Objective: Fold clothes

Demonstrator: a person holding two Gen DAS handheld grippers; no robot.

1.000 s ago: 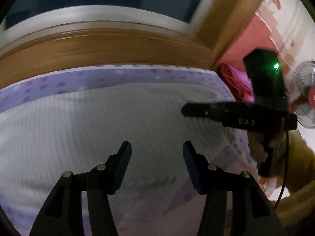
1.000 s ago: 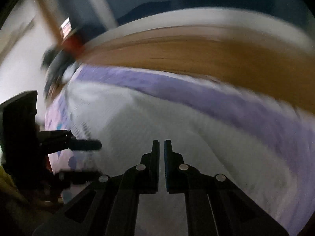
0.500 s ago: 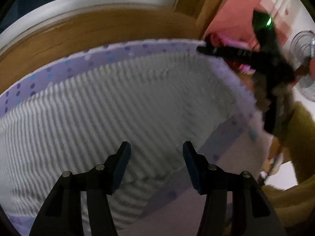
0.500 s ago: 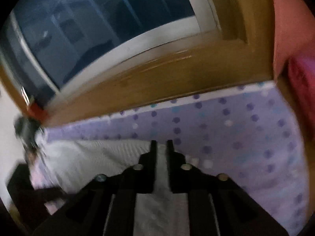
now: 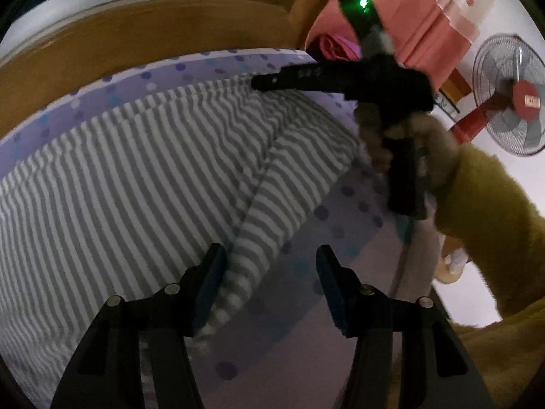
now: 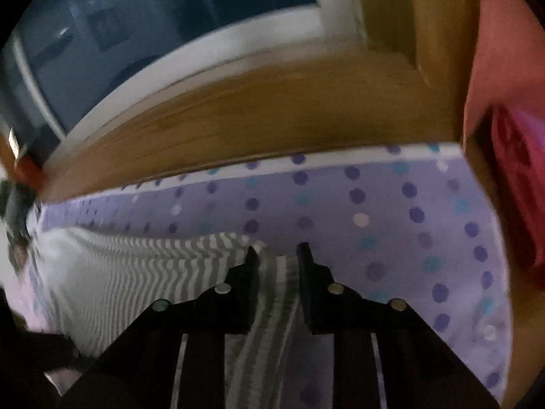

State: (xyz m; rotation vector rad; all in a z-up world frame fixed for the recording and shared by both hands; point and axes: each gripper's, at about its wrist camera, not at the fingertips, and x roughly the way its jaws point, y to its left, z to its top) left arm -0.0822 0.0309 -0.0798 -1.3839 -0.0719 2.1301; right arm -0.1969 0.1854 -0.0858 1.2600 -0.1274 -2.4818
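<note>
Striped garment (image 5: 143,184) spread flat on bed sheet (image 6: 391,211), sleeve doubled inward. Left hand-held gripper (image 5: 269,283) wide open, empty, over near sleeve. Right hand-held gripper (image 6: 276,255) slightly parted astride far edge fabric, likely positioning fold.

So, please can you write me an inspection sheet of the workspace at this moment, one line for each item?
Surface: purple dotted sheet, bare on the right side.
Job's things: grey-and-white striped garment spread flat, one sleeve angled toward the camera.
Clutter: pink cloth at the far corner.
Grippers: left gripper open, sleeve end between its fingers; right gripper partly open over the garment's far edge.
Cables: nothing seen.
Surroundings: wooden headboard, window, standing fan.
</note>
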